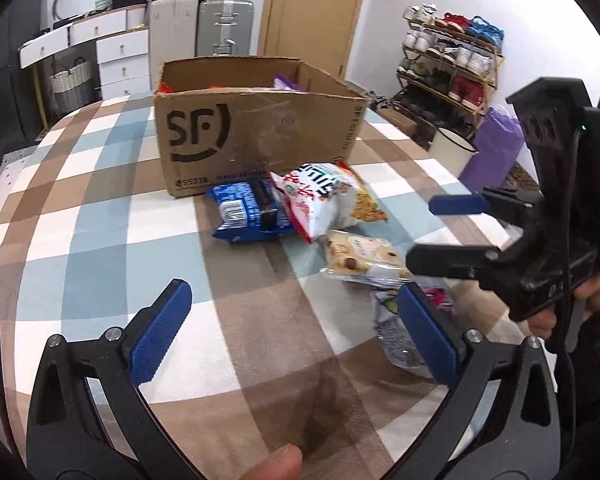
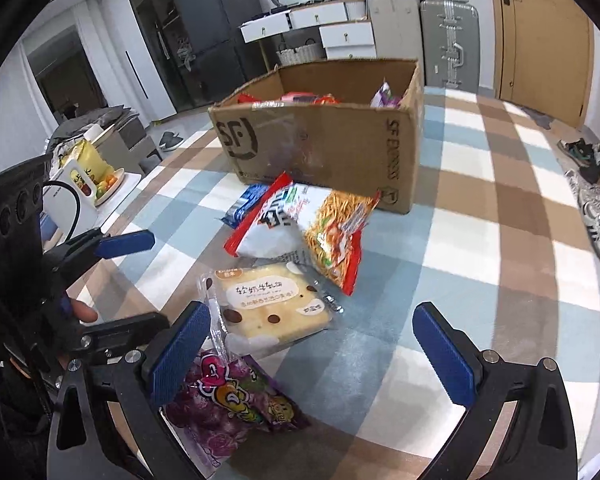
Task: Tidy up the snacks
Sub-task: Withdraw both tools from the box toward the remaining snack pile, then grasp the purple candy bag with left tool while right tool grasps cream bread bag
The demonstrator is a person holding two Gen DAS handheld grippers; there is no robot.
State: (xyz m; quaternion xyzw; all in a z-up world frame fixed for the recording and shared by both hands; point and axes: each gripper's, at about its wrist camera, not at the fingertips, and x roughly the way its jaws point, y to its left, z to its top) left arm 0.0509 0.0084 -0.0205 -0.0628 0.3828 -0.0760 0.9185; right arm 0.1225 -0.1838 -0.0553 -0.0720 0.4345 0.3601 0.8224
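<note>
An open cardboard box (image 1: 260, 128) (image 2: 324, 140) marked SF stands on the checked cloth with several snack packs inside. In front of it lie a blue pack (image 1: 244, 210) (image 2: 246, 202), a white-and-red bag (image 1: 316, 196) (image 2: 276, 224), an orange noodle bag (image 2: 340, 232), a wrapped cake (image 1: 360, 256) (image 2: 272, 304) and a purple bag (image 2: 228, 396) (image 1: 400, 328). My left gripper (image 1: 296, 332) is open over bare cloth, left of the purple bag. My right gripper (image 2: 312, 348) is open just short of the cake, its left pad above the purple bag. Each gripper shows open in the other's view.
The table (image 1: 100, 208) is covered by a brown, blue and white checked cloth. Behind it stand suitcases (image 1: 224, 24), white drawers (image 1: 120, 52) and a door (image 1: 312, 8). A shoe rack (image 1: 448, 60) is at the right. A thumb (image 1: 276, 464) shows at the bottom edge.
</note>
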